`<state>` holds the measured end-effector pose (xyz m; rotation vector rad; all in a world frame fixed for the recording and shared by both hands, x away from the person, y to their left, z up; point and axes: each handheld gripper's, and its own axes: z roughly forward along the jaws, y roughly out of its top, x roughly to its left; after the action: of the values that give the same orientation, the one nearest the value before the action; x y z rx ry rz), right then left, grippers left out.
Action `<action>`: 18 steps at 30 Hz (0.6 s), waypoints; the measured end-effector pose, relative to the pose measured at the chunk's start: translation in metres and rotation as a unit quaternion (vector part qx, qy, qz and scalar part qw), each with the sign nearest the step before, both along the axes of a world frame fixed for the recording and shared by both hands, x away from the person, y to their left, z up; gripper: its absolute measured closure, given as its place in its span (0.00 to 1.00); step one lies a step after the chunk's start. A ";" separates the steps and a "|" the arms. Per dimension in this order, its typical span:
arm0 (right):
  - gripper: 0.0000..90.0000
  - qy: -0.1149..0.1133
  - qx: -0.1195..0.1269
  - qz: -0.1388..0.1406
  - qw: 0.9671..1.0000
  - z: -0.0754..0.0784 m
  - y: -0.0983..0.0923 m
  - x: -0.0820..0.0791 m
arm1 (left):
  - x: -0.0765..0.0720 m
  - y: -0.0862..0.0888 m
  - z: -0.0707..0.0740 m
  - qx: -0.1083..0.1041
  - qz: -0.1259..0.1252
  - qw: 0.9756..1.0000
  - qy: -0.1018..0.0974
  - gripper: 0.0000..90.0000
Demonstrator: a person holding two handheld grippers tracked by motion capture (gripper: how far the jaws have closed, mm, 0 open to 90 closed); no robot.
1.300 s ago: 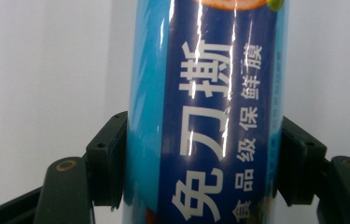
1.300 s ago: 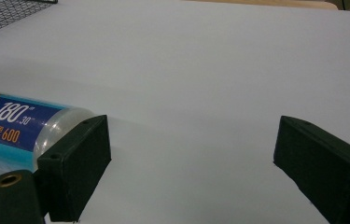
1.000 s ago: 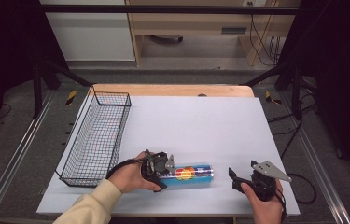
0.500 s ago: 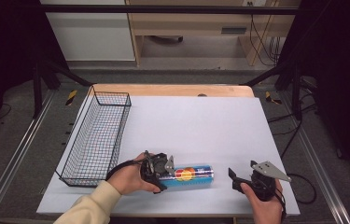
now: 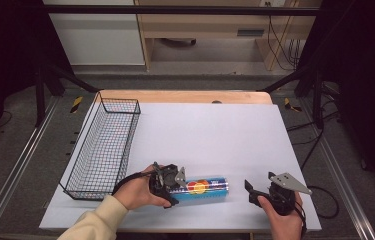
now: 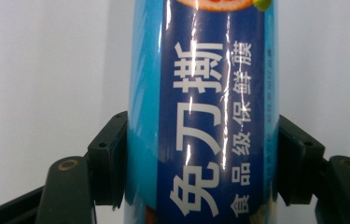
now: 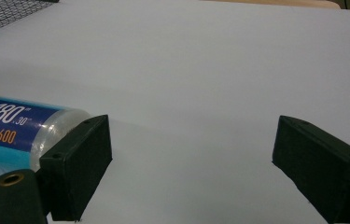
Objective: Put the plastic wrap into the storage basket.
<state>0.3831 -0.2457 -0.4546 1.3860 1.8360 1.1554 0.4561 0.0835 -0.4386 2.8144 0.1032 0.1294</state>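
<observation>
- High view, far left: the wire basket (image 5: pixel 106 145) sits along the left edge of the white table (image 5: pixel 215 135), and it looks like the likely home for the roll, though that is only my read.
- Next over, the left gripper (image 5: pixel 171 181) is clamped on the near-left end of the cling film roll (image 5: pixel 202 187), which lies flat on the table near the front edge, its length running left to right.
- Left gripper view confirms it: both black pads press the blue wrapper of the roll (image 6: pixel 200 116) from either side, roll centred between them.
- My advice for the lift: the grip is at one end, so the far end may droop; raise slowly and keep the wrist level, or bring the roll up only enough to clear the basket's rim.
- The glossy wrapper looks slippery, so keep the squeeze firm and avoid any quick swing.
- Far right, the right gripper (image 5: pixel 260 190) hovers just beside the roll's right end, jaws wide apart with nothing between them.
- Right gripper view shows the roll's clear end (image 7: pixel 32 135) just beside one jaw, so that gripper could steady the free end if it sags.
</observation>
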 end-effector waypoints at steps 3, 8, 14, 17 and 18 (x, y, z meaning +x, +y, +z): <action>0.13 0.000 0.000 0.000 1.000 0.000 0.000 0.000 | -0.001 0.001 0.001 -0.004 0.001 1.000 -0.002 0.36; 0.13 0.000 -0.001 0.001 1.000 0.000 0.000 0.000 | -0.002 0.001 0.002 -0.003 0.002 1.000 -0.004 0.36; 0.13 0.006 -0.004 0.003 1.000 -0.001 0.001 0.001 | -0.003 -0.002 0.000 0.006 0.007 1.000 -0.001 0.36; 0.13 0.007 -0.003 0.003 1.000 -0.001 0.001 0.000 | -0.003 -0.004 -0.002 0.010 0.006 1.000 -0.003 0.36; 0.13 0.006 -0.004 0.003 1.000 -0.001 0.001 0.000 | -0.002 -0.004 -0.003 0.010 0.006 1.000 -0.003 0.36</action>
<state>0.3833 -0.2446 -0.4554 1.3872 1.8513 1.1439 0.4537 0.0790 -0.4412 2.8328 0.1173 0.1434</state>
